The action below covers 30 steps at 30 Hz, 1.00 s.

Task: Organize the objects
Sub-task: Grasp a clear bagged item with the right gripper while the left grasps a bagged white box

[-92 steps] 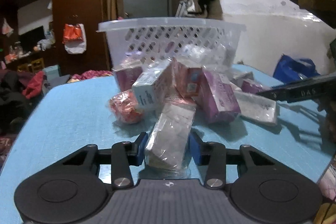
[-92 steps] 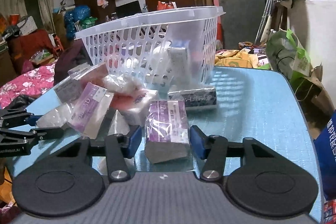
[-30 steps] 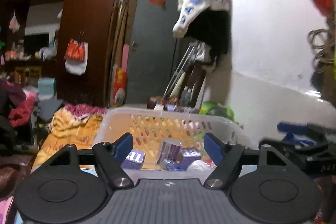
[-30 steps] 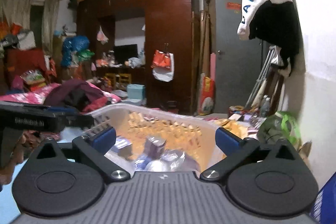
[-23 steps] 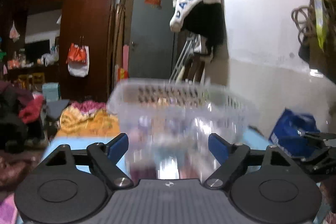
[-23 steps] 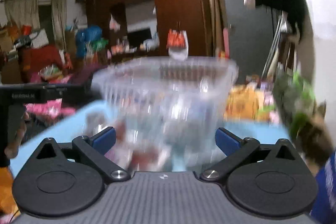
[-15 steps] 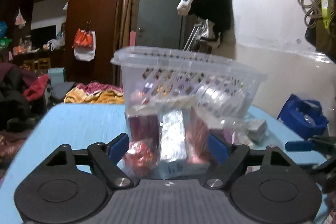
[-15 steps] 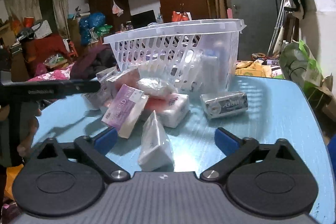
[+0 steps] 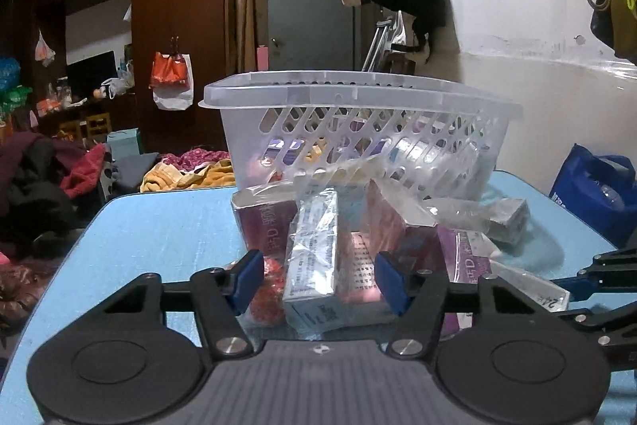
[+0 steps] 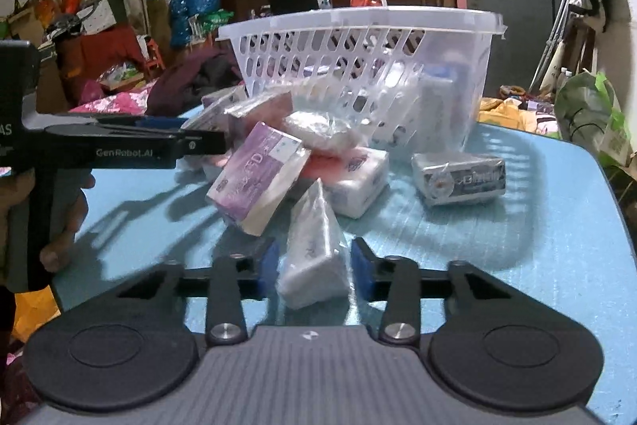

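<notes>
A clear plastic basket (image 9: 358, 92) holding several packets stands at the far side of the blue table (image 9: 159, 226), with a heap of wrapped boxes in front of it. My left gripper (image 9: 320, 279) is closing around a silver-wrapped box (image 9: 312, 249). A pink box (image 9: 358, 265) and a red packet (image 9: 266, 289) crowd in beside that box, and the pads are not pressing on it. My right gripper (image 10: 314, 263) is closing on a white tissue packet (image 10: 312, 249) that stands on edge, its pads against the wrap. The basket (image 10: 358, 16) also shows in the right wrist view.
A purple box (image 10: 258, 174), a pink-and-white pack (image 10: 354, 178) and a silver bar pack (image 10: 458, 178) lie by the basket. The left gripper (image 10: 159, 146), held by a hand (image 10: 67, 218), crosses the left side. A blue bag (image 9: 593, 194) stands past the table's right edge.
Both grippers came down from above the basket to the heap on the table. Their jaws, wide a second ago, have narrowed around a silver box and a white packet.
</notes>
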Motion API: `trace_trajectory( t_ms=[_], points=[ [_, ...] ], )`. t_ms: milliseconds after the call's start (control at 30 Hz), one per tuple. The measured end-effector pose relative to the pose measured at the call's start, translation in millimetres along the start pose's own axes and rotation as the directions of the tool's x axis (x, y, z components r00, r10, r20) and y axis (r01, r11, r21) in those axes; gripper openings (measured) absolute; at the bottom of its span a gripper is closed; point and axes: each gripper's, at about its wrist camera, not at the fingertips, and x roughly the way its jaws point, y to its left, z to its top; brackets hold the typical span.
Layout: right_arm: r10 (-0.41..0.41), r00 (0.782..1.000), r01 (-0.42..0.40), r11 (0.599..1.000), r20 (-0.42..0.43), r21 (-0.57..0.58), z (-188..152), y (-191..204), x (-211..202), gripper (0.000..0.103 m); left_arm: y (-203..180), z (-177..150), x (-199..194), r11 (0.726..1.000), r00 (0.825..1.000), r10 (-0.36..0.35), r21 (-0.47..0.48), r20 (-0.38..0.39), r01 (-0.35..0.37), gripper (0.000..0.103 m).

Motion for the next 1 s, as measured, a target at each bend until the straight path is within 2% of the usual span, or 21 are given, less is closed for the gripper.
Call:
trace_trajectory(
  t_ms=[33,67,233,400,467,567,800,1000],
  points=[
    [-0.004,1.000,0.004,1.000,0.001,-0.007,0,1,0,0.041,2,0,-1,1.000,1.000,-0.008,-0.006,-0.001,0.008,0.040],
    [-0.009,1.000,0.009,1.000,0.003,-0.013,-1,2,0,0.041,4,0,0,0.999,0.999,-0.032,-0.017,-0.022,0.032,0.035],
    [-0.006,0.999,0.006,1.000,0.049,-0.004,-3,0,-7,0.040,9,-6,-3,0.997,0.998,-0.067,-0.040,-0.004,0.067,0.034],
    [0.004,0.989,-0.008,1.000,0.146,0.023,-7,-4,-18,0.040,17,-15,-16,0.987,0.987,-0.137,-0.074,0.079,0.143,0.034],
    [0.002,0.987,-0.006,1.000,0.159,0.025,-7,-5,-19,0.040,17,-17,-22,0.986,0.983,-0.140,-0.070,0.122,0.149,0.034],
    [-0.008,0.984,0.004,1.000,0.178,0.020,-7,-3,-20,0.040,19,-18,-23,0.981,0.976,-0.174,-0.064,0.132,0.183,0.034],
    [-0.011,0.975,0.001,0.999,0.223,0.044,-10,-9,-23,0.040,19,-19,-26,0.979,0.971,-0.183,-0.061,0.153,0.194,0.034],
    [0.003,0.974,-0.012,0.999,0.227,0.036,-11,-7,-24,0.040,20,-18,-26,0.980,0.971,-0.178,-0.062,0.158,0.190,0.034]
  ],
)
